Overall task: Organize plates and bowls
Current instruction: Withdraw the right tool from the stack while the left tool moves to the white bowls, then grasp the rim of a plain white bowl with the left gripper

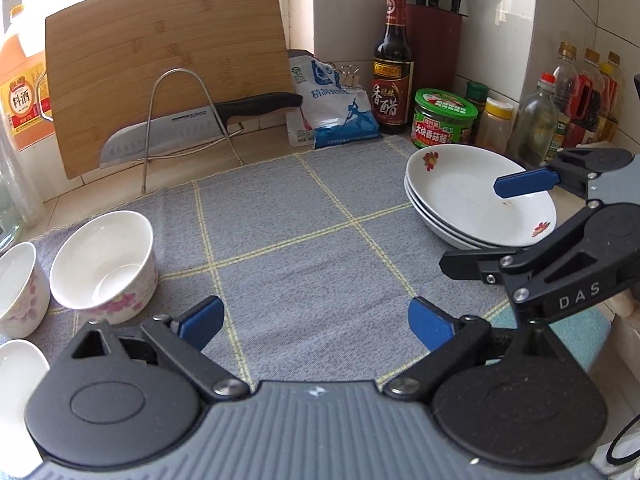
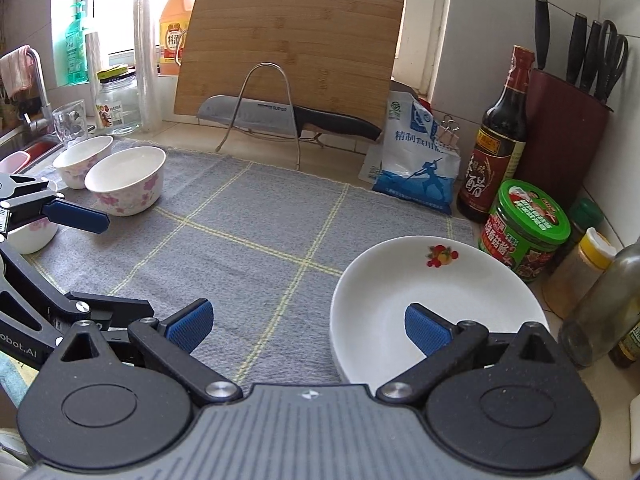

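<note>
Right gripper (image 2: 308, 326) open over stacked white plates (image 2: 384, 292).

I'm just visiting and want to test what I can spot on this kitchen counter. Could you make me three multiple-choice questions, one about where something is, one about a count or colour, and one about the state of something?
1. Where does the big kitchen knife lie?
A. In the wire rack in front of the cutting board
B. Inside a bowl
C. On the stacked plates

2. How many plates are in the stack of plates?
A. One
B. Three
C. Five

3. How do the jaws of the left gripper stand?
A. Shut on a bowl
B. Shut on a plate
C. Wide open, holding nothing

Answers:
1 A: its blade rests across the wire rack, against the cutting board.
2 B: three rims show one under another in the left wrist view.
3 C: only the grey checked cloth shows between the blue pads.
</note>
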### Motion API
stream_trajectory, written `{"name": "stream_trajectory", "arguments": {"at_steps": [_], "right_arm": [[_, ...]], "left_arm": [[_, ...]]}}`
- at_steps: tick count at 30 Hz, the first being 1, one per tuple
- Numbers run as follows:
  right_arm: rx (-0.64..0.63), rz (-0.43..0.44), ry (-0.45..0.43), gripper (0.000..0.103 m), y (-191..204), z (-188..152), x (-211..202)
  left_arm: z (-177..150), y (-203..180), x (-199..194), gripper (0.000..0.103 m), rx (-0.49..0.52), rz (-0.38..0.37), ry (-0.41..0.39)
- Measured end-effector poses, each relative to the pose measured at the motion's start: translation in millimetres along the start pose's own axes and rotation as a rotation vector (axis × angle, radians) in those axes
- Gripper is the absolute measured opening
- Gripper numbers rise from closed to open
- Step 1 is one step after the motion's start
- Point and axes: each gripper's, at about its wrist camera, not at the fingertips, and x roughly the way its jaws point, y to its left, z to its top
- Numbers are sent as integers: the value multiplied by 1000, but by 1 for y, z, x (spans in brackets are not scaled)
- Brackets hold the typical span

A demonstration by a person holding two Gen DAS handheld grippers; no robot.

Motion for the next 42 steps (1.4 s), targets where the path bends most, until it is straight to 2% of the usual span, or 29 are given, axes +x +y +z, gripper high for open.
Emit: {"name": "stream_trajectory", "arguments": {"at_steps": [5,13,21,30,37,42], "right_arm": [[-17,-50,9,103,40,3,2],[-16,-63,6,103,114,7,3],[-64,55,-3,103,180,12,22],[-153,194,-28,103,242,24,50],[-182,265,-41,103,275,30,66],[-198,279,-52,102,285,32,70]], "left_arm": [[-18,30,-22,98,12,-21,-18],[-40,93,-61,99,71,-53,-49],[-45,151,-84,100,102,-4,-58],[-48,218,-75,100,38,69,21],[-52,232,-60,97,55,40,96],[-52,235,-53,92,67,10,124]]}}
